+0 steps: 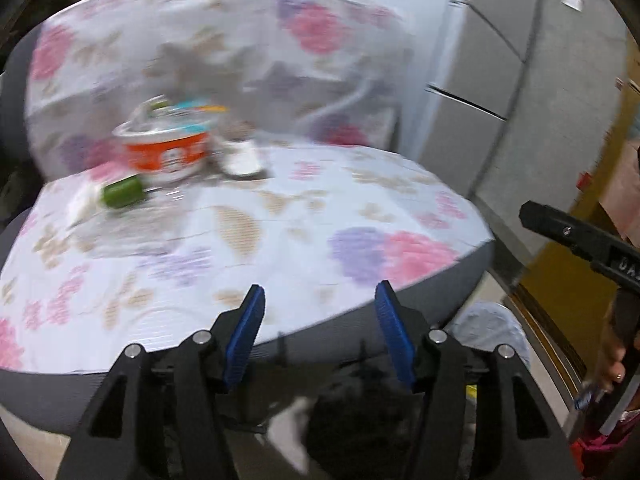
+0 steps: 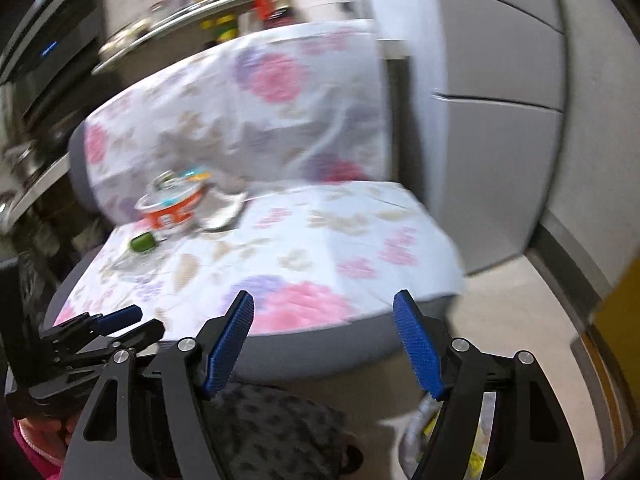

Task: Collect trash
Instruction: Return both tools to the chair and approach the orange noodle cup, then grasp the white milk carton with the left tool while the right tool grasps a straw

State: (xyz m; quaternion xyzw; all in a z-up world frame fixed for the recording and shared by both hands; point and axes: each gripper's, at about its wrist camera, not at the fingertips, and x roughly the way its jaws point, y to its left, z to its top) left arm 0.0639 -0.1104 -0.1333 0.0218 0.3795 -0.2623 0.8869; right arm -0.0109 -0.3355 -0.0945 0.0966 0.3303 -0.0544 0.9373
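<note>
An orange and white instant-noodle cup (image 1: 166, 148) with a peeled lid sits at the back left of a flowered seat cushion (image 1: 280, 220). A green bottle cap (image 1: 122, 193) on a clear flattened bottle lies in front of it. A crumpled white wrapper (image 1: 240, 158) lies to its right. All three also show in the right wrist view: the cup (image 2: 172, 206), the cap (image 2: 143, 243), the wrapper (image 2: 224, 216). My left gripper (image 1: 320, 300) is open and empty over the seat's front edge. My right gripper (image 2: 324, 308) is open and empty, also at the front edge.
The chair has a flowered backrest (image 1: 224, 48). A grey cabinet (image 1: 500, 60) stands to the right. A bin with a white bag liner (image 1: 496, 332) sits on the floor at the chair's front right, also in the right wrist view (image 2: 420, 428). Cluttered shelves (image 2: 180, 12) stand behind.
</note>
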